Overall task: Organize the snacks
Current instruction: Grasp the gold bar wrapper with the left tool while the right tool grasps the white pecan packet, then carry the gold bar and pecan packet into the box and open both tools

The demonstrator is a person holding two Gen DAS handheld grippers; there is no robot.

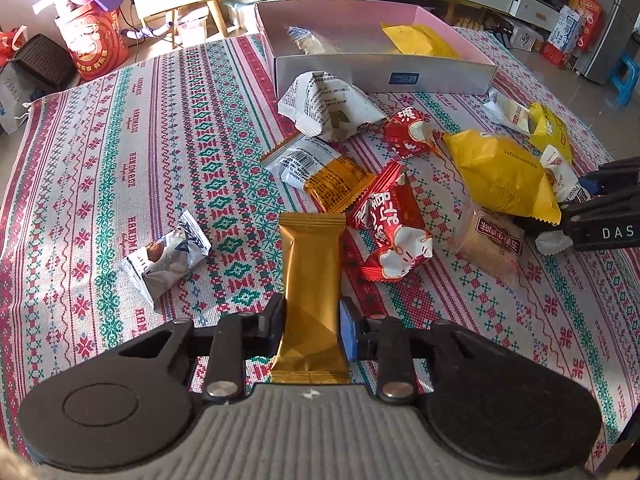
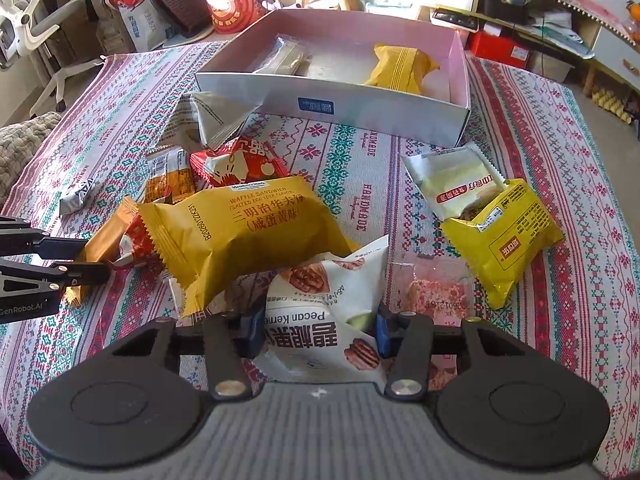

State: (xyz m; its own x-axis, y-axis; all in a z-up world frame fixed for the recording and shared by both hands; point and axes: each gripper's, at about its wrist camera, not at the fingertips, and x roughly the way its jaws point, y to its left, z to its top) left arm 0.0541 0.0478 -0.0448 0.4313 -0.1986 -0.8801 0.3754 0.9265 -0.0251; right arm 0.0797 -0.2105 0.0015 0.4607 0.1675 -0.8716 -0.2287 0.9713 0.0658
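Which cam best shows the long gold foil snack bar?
Left wrist: the long gold foil snack bar runs unobstructed up the frame centre, clamped between the left tool's pads. Right wrist shows only its edge at far left, mostly behind other packets.

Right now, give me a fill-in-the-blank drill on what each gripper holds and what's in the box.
1. The left gripper is shut on a long ____ bar.
2. The right gripper is shut on a white ____ packet.
3. The box holds a clear packet and a ____ one.

Missing: gold; pecan; yellow
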